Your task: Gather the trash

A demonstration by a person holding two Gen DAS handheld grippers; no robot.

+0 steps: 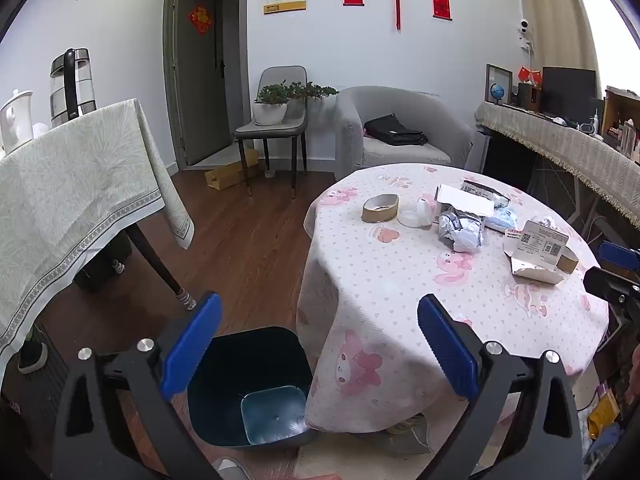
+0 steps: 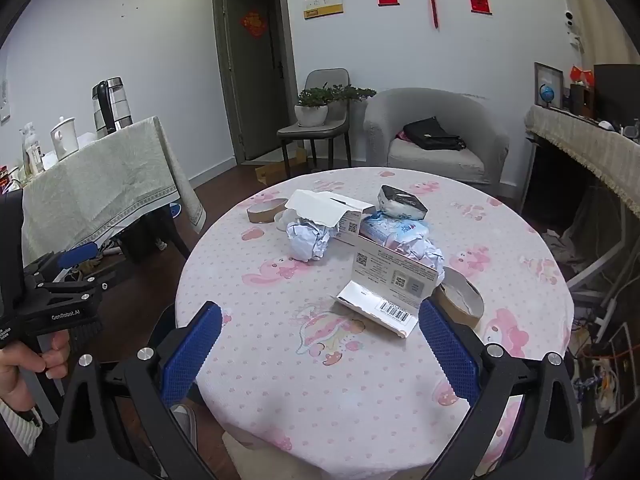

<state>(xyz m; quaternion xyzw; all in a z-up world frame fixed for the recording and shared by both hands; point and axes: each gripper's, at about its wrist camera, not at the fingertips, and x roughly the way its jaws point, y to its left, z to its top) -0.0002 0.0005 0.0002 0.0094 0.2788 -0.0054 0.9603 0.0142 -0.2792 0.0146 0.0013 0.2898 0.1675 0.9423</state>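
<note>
Both my grippers angled down, fingers wide apart, nothing between. Left gripper [image 1: 319, 346] above bin [image 1: 248, 384] beside table [image 1: 400, 288]. Right gripper [image 2: 320, 354] over table, near flattened carton [image 2: 386, 300].

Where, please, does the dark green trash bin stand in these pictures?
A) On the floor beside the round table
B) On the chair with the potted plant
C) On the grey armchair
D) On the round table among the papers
A: in the left wrist view the trash bin stands open on the wooden floor, right beside the hanging cloth of the round table, with no trash visible inside it.
</note>
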